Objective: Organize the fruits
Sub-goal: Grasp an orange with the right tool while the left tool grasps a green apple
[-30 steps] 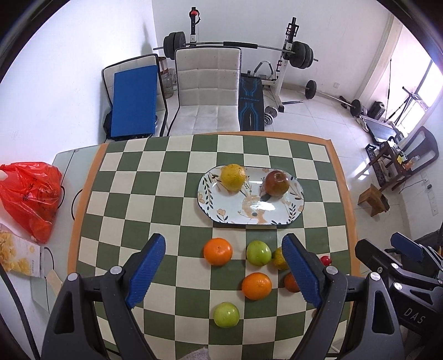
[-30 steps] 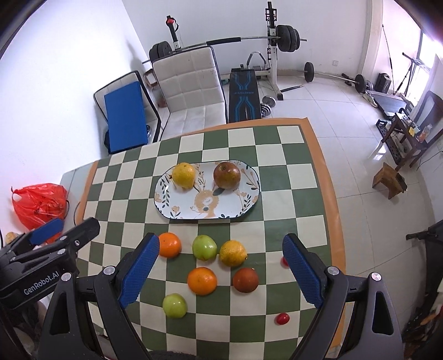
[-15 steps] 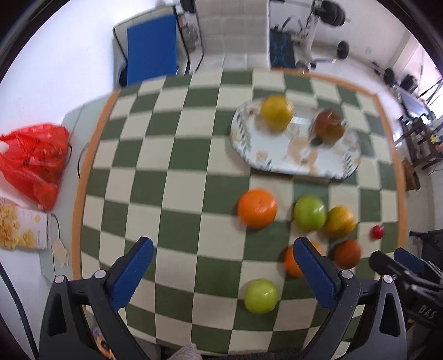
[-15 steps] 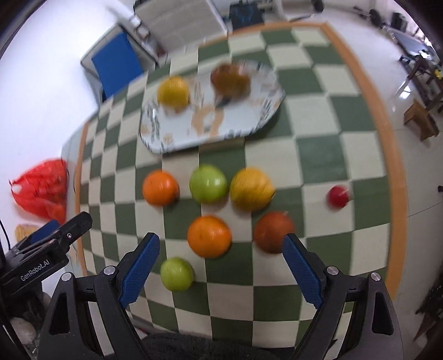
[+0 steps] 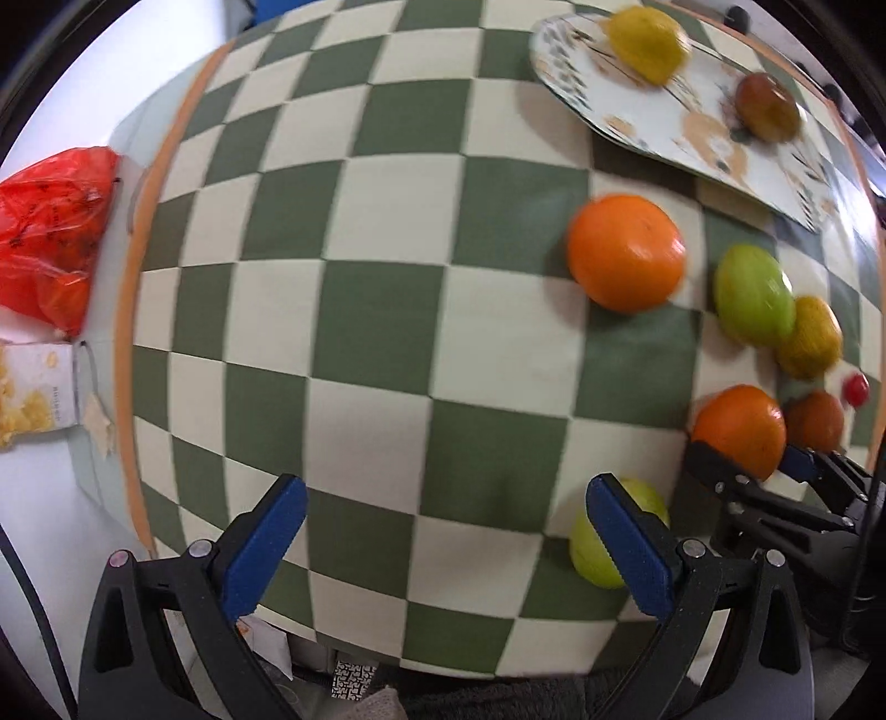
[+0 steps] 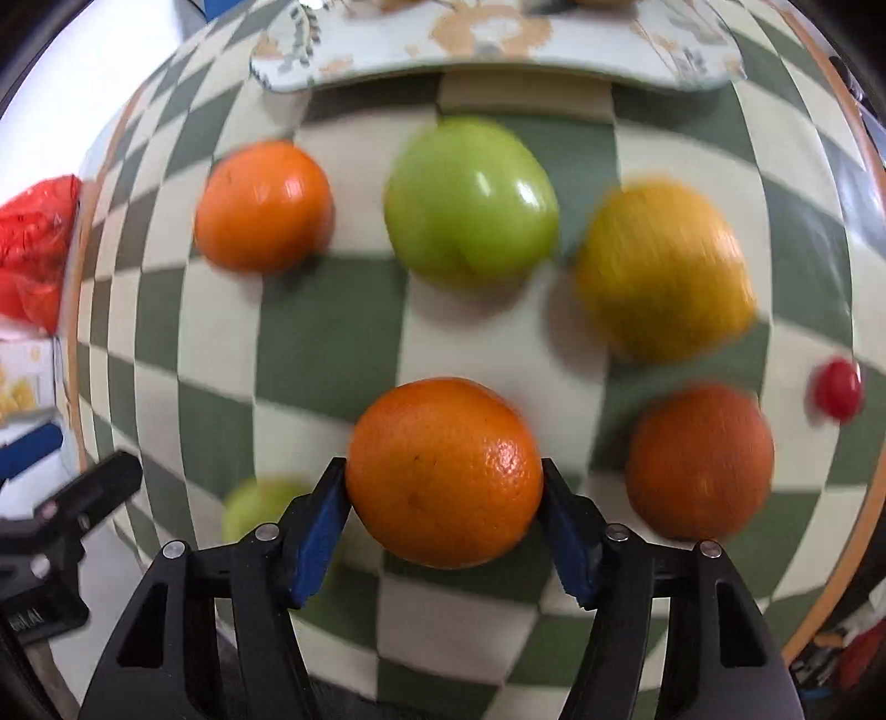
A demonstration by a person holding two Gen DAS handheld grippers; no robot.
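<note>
While the right gripper [image 6: 444, 498] sits low over the checked table [image 5: 387, 332], its two blue pads press either side of the near orange [image 6: 444, 471], so it looks clamped on that fruit, though whether the orange has left the cloth I cannot tell. I would call this the pick-up step of moving one more fruit over to the oval plate [image 6: 692, 61], which lies at the far side of the table beyond the loose fruit. Around the held orange the rest lie scattered: another orange [image 6: 263, 206] to the far left, a green apple [image 6: 470, 202] straight ahead, a yellow citrus [image 6: 664, 271] to its right, a darker reddish fruit [image 6: 700, 462] just beside the gripper, a small red one [image 6: 837, 387] near the table edge. The left gripper [image 5: 443, 548] hangs with its jaws wide apart and empty, a smaller green apple [image 5: 595, 554] just behind its right finger. Next, I'd guess, comes a clean lift, high enough to clear the green apple, then a carry forward to a bare patch of plate, away from the yellow fruit [image 5: 645, 41] and russet fruit [image 5: 769, 108] already there.
</note>
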